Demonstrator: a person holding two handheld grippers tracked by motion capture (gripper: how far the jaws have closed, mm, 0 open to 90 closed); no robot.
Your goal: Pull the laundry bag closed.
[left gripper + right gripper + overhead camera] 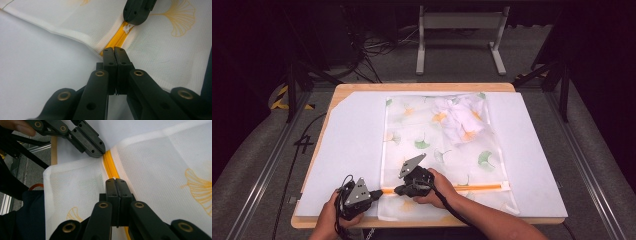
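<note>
Mesh laundry bag [437, 145] with ginkgo print lies flat at centre of worktop [342, 130], orange zipper [472, 187] along its 6 o'clock edge. Left gripper [377, 192] jaws pinch the zipper's 9 o'clock end; right gripper [398, 190] jaws pressed together on the zipper pull [127, 28] just beside it.

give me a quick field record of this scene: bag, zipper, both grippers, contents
bag: white mesh laundry bag with ginkgo leaf print, flat on a white mat
zipper: orange zipper along the near edge
left gripper: jaws shut, pinching the zipper's end at the bag's corner
right gripper: jaws shut on the zipper, at the white pull tab
contents: white cloth bunched inside, far right
</note>
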